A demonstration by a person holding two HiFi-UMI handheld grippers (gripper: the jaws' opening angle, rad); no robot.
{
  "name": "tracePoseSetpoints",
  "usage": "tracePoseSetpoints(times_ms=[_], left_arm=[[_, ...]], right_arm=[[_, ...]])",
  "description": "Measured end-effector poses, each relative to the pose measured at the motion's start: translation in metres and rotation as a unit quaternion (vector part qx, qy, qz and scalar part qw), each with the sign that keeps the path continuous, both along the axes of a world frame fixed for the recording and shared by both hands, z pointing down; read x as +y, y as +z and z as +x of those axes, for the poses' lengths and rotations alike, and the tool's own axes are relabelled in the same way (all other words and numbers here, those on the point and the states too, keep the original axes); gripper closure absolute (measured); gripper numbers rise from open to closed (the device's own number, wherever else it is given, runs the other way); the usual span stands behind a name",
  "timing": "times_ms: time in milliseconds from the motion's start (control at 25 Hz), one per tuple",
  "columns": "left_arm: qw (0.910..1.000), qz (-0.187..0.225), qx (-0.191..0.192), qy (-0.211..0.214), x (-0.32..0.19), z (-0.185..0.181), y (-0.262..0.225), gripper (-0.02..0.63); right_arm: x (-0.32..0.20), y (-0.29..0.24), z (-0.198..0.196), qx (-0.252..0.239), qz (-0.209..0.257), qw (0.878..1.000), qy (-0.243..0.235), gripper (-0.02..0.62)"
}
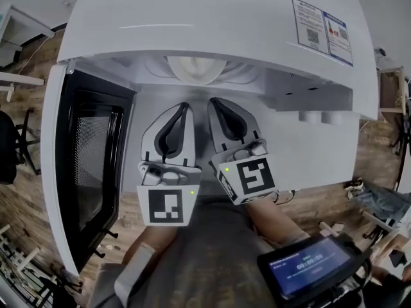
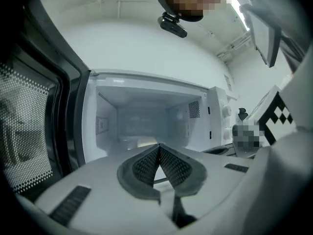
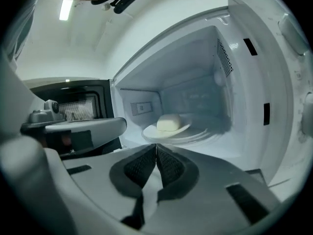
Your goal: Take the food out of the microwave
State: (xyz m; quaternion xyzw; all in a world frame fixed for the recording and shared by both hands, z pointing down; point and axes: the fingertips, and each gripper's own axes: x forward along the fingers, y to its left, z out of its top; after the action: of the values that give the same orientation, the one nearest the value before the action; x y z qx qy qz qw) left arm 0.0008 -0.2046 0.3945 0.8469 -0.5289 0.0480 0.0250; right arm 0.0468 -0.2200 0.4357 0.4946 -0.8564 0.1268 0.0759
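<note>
1. Two grippers stand side by side before the open microwave [image 1: 212, 24]; its door [image 1: 90, 159] is swung to the left.
2. Left gripper [image 1: 186, 105]: jaws closed together, nothing between them.
3. Right gripper [image 1: 213, 100]: jaws closed also, empty.
4. Pale food piece [image 3: 168, 122] lies on a white plate [image 3: 151, 133] inside the microwave, beyond the right gripper's tips, not touched.

The room around me looked like a lab or an office workroom rather than a home kitchen. The boxy white microwave oven [image 1: 212, 24], its door swung open, had brown wood-plank flooring [image 1: 26, 197] showing on both sides of it. Off to the left stood white-topped desks [image 1: 22, 24] on thin legs and a black chair [image 1: 8, 146]. Above me I saw plain white walls [image 2: 146, 53] and a long ceiling strip light [image 3: 64, 8]. A small dark screen with a blue readout [image 1: 311, 265] showed low at my right.
</note>
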Motion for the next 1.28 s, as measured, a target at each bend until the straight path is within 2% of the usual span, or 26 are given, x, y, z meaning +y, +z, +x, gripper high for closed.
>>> tracePoseSetpoints(times_ms=[160, 280, 360, 400, 560, 800, 1080, 1280], left_arm=[[0.9998, -0.017, 0.003, 0.003, 0.000, -0.002, -0.023, 0.598], [0.9996, -0.025, 0.001, 0.010, 0.000, -0.002, -0.037, 0.598], [0.9995, -0.029, 0.008, 0.010, 0.000, -0.003, -0.045, 0.598], [0.9994, -0.031, 0.009, 0.010, -0.001, -0.003, -0.048, 0.598], [0.9990, -0.042, 0.004, 0.012, -0.003, -0.005, -0.050, 0.598], [0.9988, -0.047, 0.008, 0.008, -0.009, -0.011, -0.048, 0.598], [0.9985, -0.052, 0.012, 0.008, -0.015, -0.018, -0.050, 0.598], [0.9981, -0.056, 0.023, 0.005, -0.018, -0.021, -0.051, 0.598]], right_arm=[[-0.007, -0.011, 0.001, -0.059, -0.061, 0.996, 0.018, 0.586], [-0.015, -0.014, 0.001, -0.097, -0.110, 0.988, 0.037, 0.582], [-0.018, -0.013, 0.001, -0.125, -0.144, 0.981, 0.046, 0.515], [-0.019, -0.013, 0.001, -0.134, -0.155, 0.978, 0.049, 0.514], [-0.026, -0.012, 0.005, -0.150, -0.183, 0.969, 0.065, 0.504], [-0.039, -0.007, 0.009, -0.174, -0.225, 0.955, 0.089, 0.408], [-0.044, -0.008, 0.004, -0.189, -0.270, 0.939, 0.097, 0.401], [-0.054, -0.009, 0.013, -0.158, -0.270, 0.942, 0.117, 0.396]])
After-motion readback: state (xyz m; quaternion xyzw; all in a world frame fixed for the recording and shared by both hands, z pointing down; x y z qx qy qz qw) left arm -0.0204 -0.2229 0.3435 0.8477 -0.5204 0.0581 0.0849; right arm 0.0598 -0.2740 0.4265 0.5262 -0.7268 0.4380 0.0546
